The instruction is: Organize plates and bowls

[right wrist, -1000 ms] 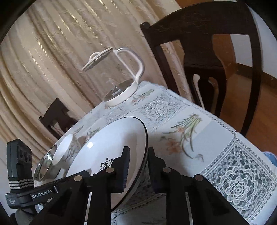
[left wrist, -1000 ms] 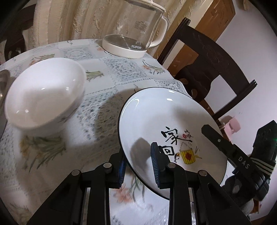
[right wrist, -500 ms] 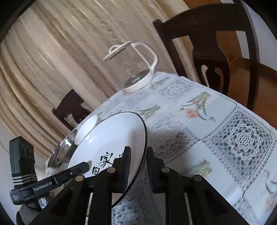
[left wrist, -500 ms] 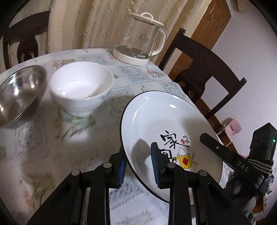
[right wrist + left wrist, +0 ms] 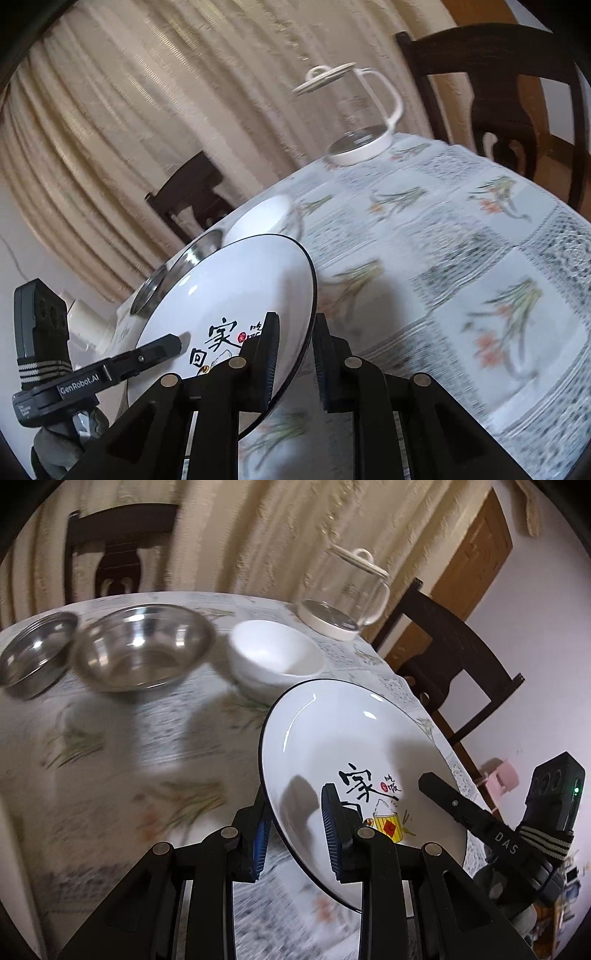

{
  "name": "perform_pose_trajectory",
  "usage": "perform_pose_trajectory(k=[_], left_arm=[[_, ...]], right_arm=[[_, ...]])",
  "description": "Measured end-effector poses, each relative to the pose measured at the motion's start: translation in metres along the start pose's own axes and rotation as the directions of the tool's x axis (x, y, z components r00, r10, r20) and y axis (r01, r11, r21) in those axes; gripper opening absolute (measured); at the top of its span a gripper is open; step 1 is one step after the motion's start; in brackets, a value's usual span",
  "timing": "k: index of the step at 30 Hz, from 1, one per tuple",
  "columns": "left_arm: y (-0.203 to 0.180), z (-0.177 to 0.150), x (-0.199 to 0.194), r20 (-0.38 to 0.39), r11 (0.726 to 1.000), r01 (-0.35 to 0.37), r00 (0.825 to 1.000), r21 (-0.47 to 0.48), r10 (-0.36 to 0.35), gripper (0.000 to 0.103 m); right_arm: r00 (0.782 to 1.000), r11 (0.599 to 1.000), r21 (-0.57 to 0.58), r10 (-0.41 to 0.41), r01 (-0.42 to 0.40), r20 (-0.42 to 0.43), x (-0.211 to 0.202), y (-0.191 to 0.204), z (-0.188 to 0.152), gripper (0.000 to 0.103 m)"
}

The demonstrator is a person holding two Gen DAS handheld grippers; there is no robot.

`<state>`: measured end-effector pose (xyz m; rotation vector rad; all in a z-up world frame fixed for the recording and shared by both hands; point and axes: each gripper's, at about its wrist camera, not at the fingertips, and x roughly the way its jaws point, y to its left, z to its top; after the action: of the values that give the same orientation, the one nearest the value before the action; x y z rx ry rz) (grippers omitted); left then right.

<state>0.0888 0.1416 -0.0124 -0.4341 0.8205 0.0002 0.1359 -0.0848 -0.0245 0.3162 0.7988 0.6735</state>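
Note:
A white plate (image 5: 351,746) with a black rim and printed characters hangs tilted above the table, held from two sides. My left gripper (image 5: 295,812) is shut on its near-left rim. My right gripper (image 5: 295,325) is shut on the opposite rim, where the plate (image 5: 236,288) fills the lower left. On the table behind it stand a white bowl (image 5: 277,653), a large steel bowl (image 5: 142,653) and a smaller steel bowl (image 5: 33,657). From the right wrist the white bowl (image 5: 262,218) and a steel bowl (image 5: 177,266) peek over the plate.
A glass kettle (image 5: 343,602) on a white base stands at the far table edge, also the kettle (image 5: 358,122) in the right wrist view. Dark wooden chairs (image 5: 454,657) (image 5: 114,550) ring the floral-cloth table (image 5: 461,258). Curtains hang behind.
Both grippers have lifted the plate and pulled back from the table; the white bowl looks farther off and the two steel bowls have come into the left wrist view.

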Motion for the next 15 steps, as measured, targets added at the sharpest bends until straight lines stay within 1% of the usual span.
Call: perform_pose_trajectory(k=[4, 8, 11, 15], left_arm=[[0.024, -0.011, -0.026, 0.035, 0.999, -0.022, 0.999, -0.032, 0.023, 0.027], [0.049, -0.024, -0.054, 0.064, 0.996, -0.065, 0.996, -0.058, 0.069, 0.027], [0.069, -0.031, -0.073, 0.084, 0.993, -0.077, 0.993, -0.086, 0.085, 0.027], [0.099, -0.041, -0.103, 0.125, 0.985, -0.102, 0.985, -0.136, 0.119, 0.027]], right_arm=[[0.999, 0.999, -0.028, 0.03, -0.031, -0.027, 0.009, 0.024, -0.01, 0.02], [0.996, 0.996, -0.053, 0.066, -0.069, -0.054, 0.018, 0.05, -0.021, 0.02], [0.992, 0.992, -0.07, 0.097, -0.103, -0.077, 0.026, 0.071, -0.029, 0.02], [0.983, 0.983, -0.104, 0.141, -0.153, -0.118, 0.037, 0.102, -0.041, 0.02]])
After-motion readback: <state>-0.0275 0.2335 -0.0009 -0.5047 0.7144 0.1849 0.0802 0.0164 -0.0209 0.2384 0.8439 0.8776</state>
